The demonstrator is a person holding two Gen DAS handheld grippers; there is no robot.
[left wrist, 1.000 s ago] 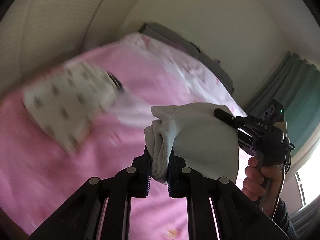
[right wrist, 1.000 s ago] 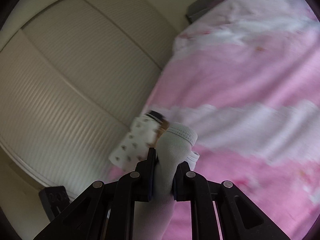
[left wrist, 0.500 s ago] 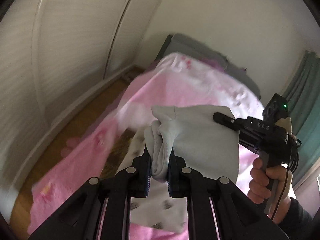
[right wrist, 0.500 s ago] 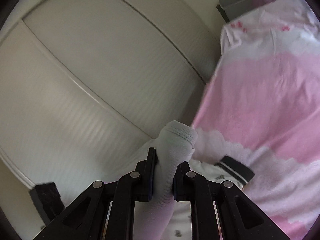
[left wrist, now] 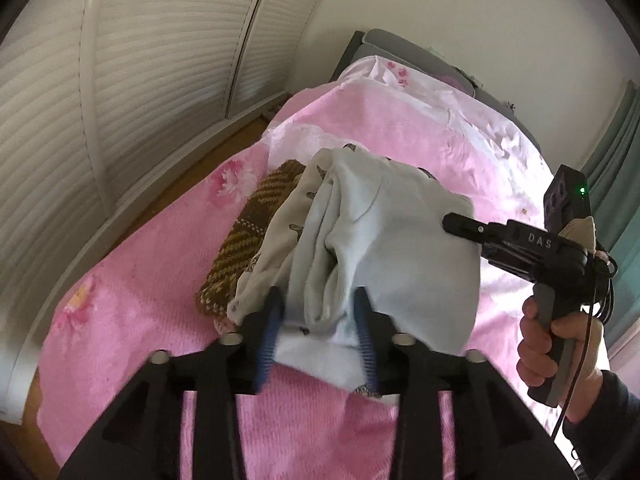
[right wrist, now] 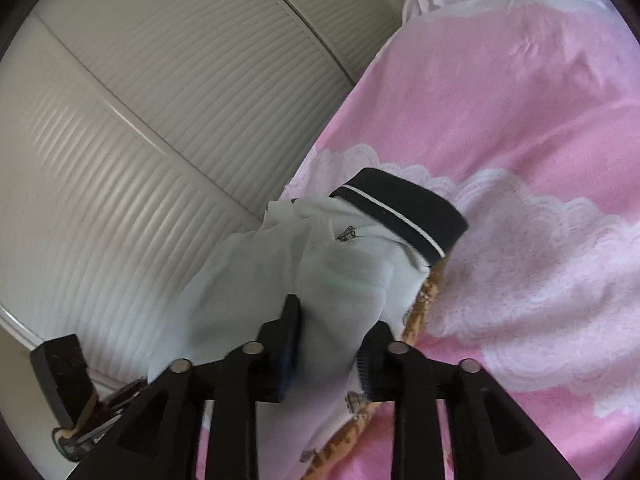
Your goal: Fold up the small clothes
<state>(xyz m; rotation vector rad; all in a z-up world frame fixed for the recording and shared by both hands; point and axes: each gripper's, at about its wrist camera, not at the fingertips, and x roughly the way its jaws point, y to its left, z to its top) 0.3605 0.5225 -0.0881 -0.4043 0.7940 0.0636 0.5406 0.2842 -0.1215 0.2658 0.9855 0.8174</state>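
The left gripper [left wrist: 320,320] reaches in from six o'clock of its own view, its blue-padded jaws spread apart, with a bunched fold of the pale blue garment [left wrist: 384,248] sitting loosely between them. In the right wrist view the right gripper [right wrist: 330,344] enters likewise from six o'clock, jaws also apart, the same pale cloth [right wrist: 320,280] draped between and over the fingers. Seen from the left camera, the right gripper [left wrist: 464,224] comes in from three o'clock, held by the person's right hand [left wrist: 560,344], its tip at the garment's edge.

The garment lies on a small pile: a white printed piece [left wrist: 280,236] under it, a brown knitted item [left wrist: 248,240] at nine o'clock of the pile, and a folded dark piece with a white stripe [right wrist: 400,208] at twelve o'clock in the right view. The pile rests on a pink bedspread [left wrist: 160,300] with white lace patterning [right wrist: 540,280].

Farther off, ribbed cream wardrobe doors [left wrist: 140,60] fill ten o'clock, a strip of wooden floor [left wrist: 200,168] runs along the bed, a grey headboard [left wrist: 400,44] stands at twelve, and a teal curtain [left wrist: 616,152] hangs at three.
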